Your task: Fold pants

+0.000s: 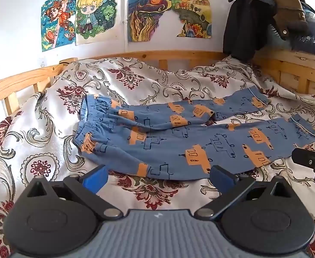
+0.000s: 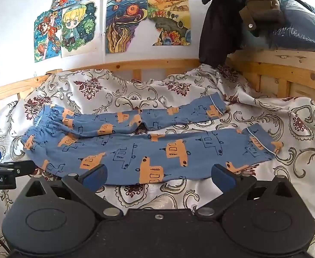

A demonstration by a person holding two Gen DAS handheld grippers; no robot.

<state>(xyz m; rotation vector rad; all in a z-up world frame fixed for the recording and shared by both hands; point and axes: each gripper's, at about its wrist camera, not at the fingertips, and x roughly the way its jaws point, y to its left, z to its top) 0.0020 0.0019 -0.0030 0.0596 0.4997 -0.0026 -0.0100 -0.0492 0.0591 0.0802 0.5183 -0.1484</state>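
The pants (image 1: pixel 179 133) lay flat on the floral bedspread (image 1: pixel 49 111), spread lengthwise across the bed. The elastic waistband (image 1: pixel 86 124) was toward the left and the two cuffs toward the right. The legs were apart: the far leg (image 1: pixel 200 109) angled back toward the wooden bed rail (image 1: pixel 161 56), and the near leg (image 1: pixel 222 148) ran along the front. Blue fabric, orange vehicle print, some rumpling at the crotch and waistband.

The left gripper (image 1: pixel 158 177) hung just short of the near hem, jaws wide, nothing between them, blue pads (image 1: pixel 95 178) clear of the cloth. The right gripper (image 2: pixel 159 177) was the same: spread wide, empty, fingertips at the near edge of the near leg, toward the cuff end (image 2: pixel 262 142). Whether its pads touched the fabric, I couldn't tell.

By my read, folding hadn't started; this was the approach before the first grasp. No fold was in yet and the legs weren't stacked.

The likely next move would be a lengthwise fold, one leg onto the other. It called for the left gripper to pinch near the waistband and the right near the cuff, both catching only the pants and not the bedspread under them. The thin cloth lay flush on a soft cover, so a low, shallow bite at the edge looked necessary. Both ends would then need lifting together to keep the leg straight.
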